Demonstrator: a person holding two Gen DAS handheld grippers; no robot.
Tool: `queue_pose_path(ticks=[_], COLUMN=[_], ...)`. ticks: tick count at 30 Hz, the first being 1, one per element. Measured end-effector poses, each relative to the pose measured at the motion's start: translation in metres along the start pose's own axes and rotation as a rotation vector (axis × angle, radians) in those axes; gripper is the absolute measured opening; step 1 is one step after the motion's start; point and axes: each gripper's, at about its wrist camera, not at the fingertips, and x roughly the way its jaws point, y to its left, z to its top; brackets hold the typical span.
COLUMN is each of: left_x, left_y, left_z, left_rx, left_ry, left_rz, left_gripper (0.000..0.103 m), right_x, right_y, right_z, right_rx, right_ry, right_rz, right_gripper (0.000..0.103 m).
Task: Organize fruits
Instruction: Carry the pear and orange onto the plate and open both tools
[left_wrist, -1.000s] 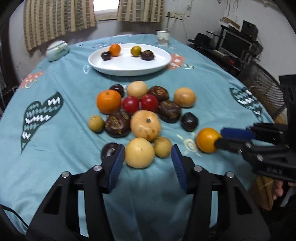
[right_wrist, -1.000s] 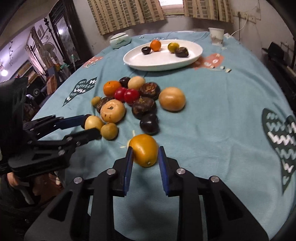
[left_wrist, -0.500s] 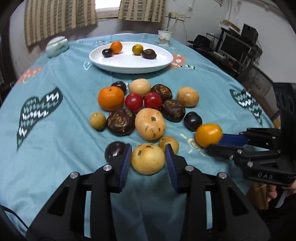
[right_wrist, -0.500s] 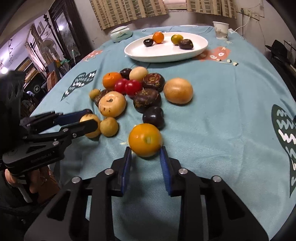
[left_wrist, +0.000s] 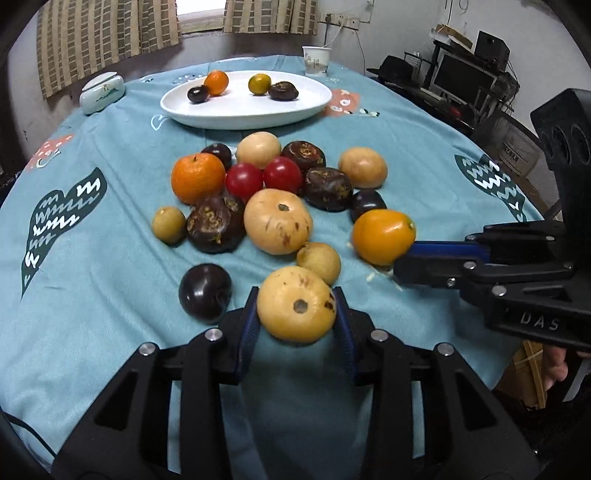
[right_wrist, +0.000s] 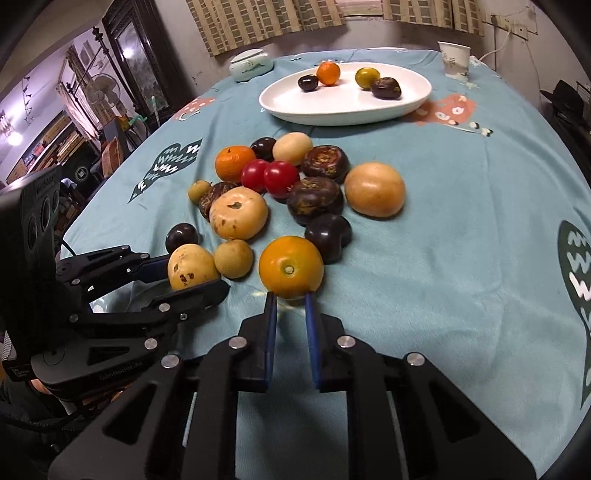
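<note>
My left gripper (left_wrist: 296, 309) is shut on a tan spotted round fruit (left_wrist: 296, 303), also seen in the right wrist view (right_wrist: 192, 266). My right gripper (right_wrist: 290, 297) has its tips closed on the near edge of an orange-yellow fruit (right_wrist: 291, 266), which also shows in the left wrist view (left_wrist: 383, 236). A pile of fruits lies mid-table: an orange (left_wrist: 197, 178), two red tomatoes (left_wrist: 262, 177), dark mangosteens (left_wrist: 216, 223) and tan fruits (left_wrist: 277, 220). A white oval plate (left_wrist: 243, 110) at the far side holds several small fruits.
A dark plum (left_wrist: 205, 291) lies just left of my left gripper. A small tan fruit (left_wrist: 318, 261) sits between the two held fruits. A paper cup (left_wrist: 316, 61) and a small ceramic jar (left_wrist: 101, 92) stand beyond the plate. The teal tablecloth (left_wrist: 92, 258) covers the round table.
My left gripper moved forward and closed on the tan spotted fruit. My right gripper narrowed, and the orange-yellow fruit now sits at its fingertips rather than deep between them.
</note>
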Motion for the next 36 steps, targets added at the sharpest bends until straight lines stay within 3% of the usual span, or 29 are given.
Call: queue_pose_path(ticks=[3,5,8,11,16,21,27,29,36], left_x=[0.0,0.0,0.001,0.0,-0.013,-0.012,-0.012,-0.012,-0.016], left_y=[0.0,0.0,0.001,0.002,0.006,0.009,0.014,0.017,0.023], left_z=[-0.001,-0.001,0.0,-0.001,-0.001,-0.003,-0.004,-0.005,-0.008], left_rx=[0.006,0.011,0.004,-0.004,-0.011,-0.021,-0.046,-0.055,-0.078], left_ry=[-0.004,-0.007,-0.01,-0.019,-0.059,-0.047,-0.05,-0.052,-0.068], left_rz=[0.003,0.004,-0.005,-0.009,-0.009,-0.013,-0.031,-0.035,-0.048], left_gripper=[0.038,0.039,0.038,0.038,0.038,0.038,0.038,0.038,0.038], right_x=[0.007,0.013,0.019,0.023,0.011,0.015,0.028,0.032,0.041], right_y=[0.001,0.001,0.002,0.007,0.014,0.012,0.011,0.016,0.04], right_z=[0.003,0.006,0.012,0.018,0.018,0.024,0.037,0.042,0.055], right_rx=[-0.005,-0.005,-0.011,-0.033,-0.06,-0.052,-0.065,-0.087,-0.206], right_ry=[0.002,-0.002,-0.007,-0.031,-0.072,-0.057,-0.001,0.018,0.008], right_rz=[0.014,0.018,0.011,-0.003,-0.019,-0.016,0.0,0.003,-0.164], right_gripper=[0.02,0.03,0.034,0.033,0.022,0.023,0.033,0.043,0.046])
